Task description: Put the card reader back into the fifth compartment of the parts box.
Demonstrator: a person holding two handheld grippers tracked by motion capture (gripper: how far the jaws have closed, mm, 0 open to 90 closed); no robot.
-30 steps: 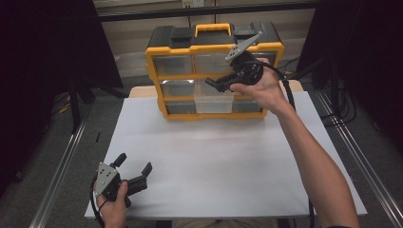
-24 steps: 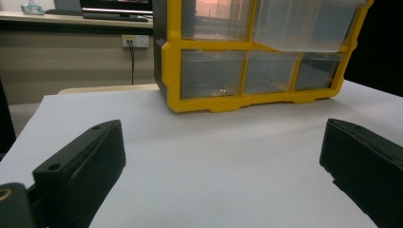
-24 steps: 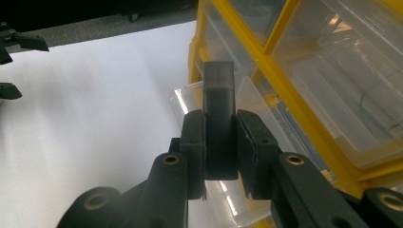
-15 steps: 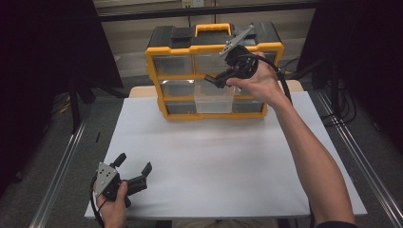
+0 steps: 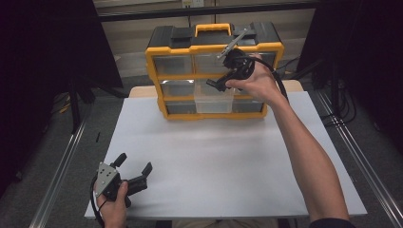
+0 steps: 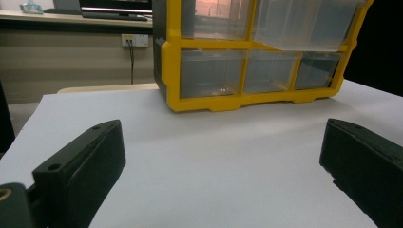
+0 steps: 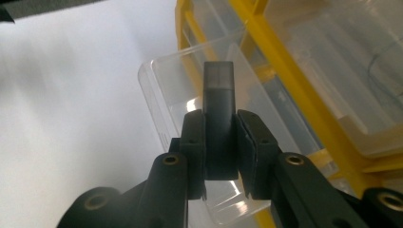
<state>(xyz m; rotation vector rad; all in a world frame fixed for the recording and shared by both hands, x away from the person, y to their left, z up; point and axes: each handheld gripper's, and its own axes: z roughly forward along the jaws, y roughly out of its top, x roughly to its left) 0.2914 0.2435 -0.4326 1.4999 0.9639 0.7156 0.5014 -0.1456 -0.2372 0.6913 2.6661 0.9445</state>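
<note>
Right gripper (image 7: 219, 137) clamping dark block (image 7: 218, 95) above pulled-out clear drawer (image 7: 166, 80)

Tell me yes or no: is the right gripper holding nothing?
No, in the right gripper view the right gripper is shut on a dark grey block above the pulled-out clear drawer.

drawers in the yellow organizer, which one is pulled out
The clear drawer in the middle of the organizer's middle row. It sticks out toward the table while the other drawers sit flush. The right gripper, clamped on a dark block, hangs above it.
</note>
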